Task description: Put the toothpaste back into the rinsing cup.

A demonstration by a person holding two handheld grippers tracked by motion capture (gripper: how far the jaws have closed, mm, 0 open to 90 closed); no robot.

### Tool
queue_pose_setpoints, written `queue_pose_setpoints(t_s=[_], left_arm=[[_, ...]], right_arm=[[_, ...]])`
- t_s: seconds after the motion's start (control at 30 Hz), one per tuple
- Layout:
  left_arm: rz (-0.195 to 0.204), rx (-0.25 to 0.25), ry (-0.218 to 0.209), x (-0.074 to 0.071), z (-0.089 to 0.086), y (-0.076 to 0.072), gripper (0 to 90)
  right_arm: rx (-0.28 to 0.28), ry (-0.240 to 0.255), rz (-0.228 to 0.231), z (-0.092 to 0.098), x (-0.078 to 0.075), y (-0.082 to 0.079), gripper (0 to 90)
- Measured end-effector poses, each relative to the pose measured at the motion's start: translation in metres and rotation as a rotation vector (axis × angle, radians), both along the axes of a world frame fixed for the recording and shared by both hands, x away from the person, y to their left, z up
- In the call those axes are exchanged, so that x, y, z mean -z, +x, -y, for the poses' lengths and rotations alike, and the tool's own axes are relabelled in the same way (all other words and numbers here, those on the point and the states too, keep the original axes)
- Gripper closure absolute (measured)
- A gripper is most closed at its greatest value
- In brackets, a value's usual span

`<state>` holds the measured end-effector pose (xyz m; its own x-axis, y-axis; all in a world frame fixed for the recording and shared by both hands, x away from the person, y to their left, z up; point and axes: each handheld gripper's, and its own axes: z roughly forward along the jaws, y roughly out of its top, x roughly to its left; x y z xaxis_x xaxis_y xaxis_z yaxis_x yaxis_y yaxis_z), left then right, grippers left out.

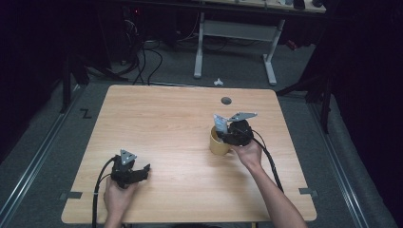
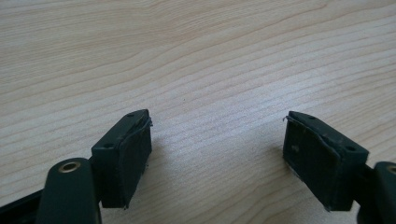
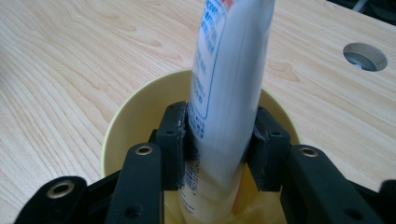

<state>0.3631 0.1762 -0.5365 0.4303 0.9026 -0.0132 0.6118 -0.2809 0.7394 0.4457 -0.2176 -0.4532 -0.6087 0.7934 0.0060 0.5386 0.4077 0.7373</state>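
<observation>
Pinching the soft, light tube [image 3: 229,93] mid-body, your right gripper [image 3: 219,149] held it inside the yellow cup [image 3: 135,112] just beneath its jaws, while your left gripper [image 2: 217,154] stood released.

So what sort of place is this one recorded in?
Probably a lab or workshop: a light wooden table on grey floor, tangled black cables behind it, and a white-legged workbench beyond.

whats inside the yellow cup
A white tube stands in the yellow cup, clamped by the right gripper. Its lower end and the cup's bottom are hidden by the jaws.
</observation>
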Motion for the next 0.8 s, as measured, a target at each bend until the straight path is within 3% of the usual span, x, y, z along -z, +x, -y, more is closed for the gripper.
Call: queue_pose_setpoints(t_s=[0.23,0.47,0.8], left_arm=[[0.0,0.0,0.0,0.0,0.0,0.0,23.9],[0.0,0.0,0.0,0.0,0.0,0.0,23.9],[0.0,0.0,0.0,0.0,0.0,0.0,23.9]], right_arm=[[0.001,0.015,-0.001,0.002,-0.002,0.0,61.2],[0.0,0.036,0.039,0.005,-0.013,-0.004,60.5],[0.01,0.034,0.082,0.009,-0.022,-0.011,51.0]])
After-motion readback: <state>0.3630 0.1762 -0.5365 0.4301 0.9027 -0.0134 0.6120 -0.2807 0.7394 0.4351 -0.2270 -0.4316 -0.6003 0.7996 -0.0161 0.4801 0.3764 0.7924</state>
